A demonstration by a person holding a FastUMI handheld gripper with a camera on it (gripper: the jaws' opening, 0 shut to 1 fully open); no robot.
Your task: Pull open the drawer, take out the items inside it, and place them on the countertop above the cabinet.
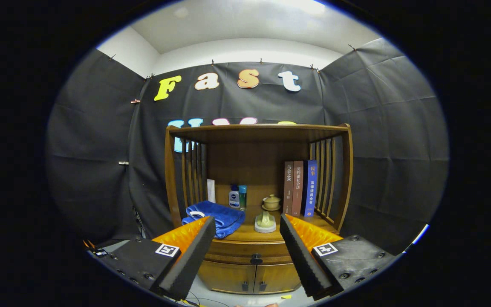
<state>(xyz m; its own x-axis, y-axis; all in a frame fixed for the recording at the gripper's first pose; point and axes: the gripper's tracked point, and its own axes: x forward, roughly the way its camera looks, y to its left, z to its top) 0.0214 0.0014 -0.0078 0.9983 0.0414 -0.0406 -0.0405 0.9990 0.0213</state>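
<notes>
A: Drawer (245, 250) front sits flush in the cabinet (249, 273), its dark knob (256, 259) centred under the countertop's (245, 234) front edge. It looks shut.

B: And on the countertop, left to right?

A: A blue towel (215, 218) at the left front corner, a small bottle (234, 197) behind it toward the back, a pale ceramic piece (265, 222) near the middle front, a lidded cup (271, 202) behind that, then three books (300, 188) upright at the right side.

B: So how far along is it?

A: Hard to settle. A shut drawer fits a drawer not pulled out, or one emptied and pushed back in; whether any of those things came from it, I can't tell.

B: The hand-held gripper (245, 249)?

A: Spread wide, gripping nothing, held back from the cabinet with the knob showing between its fingers.
</notes>
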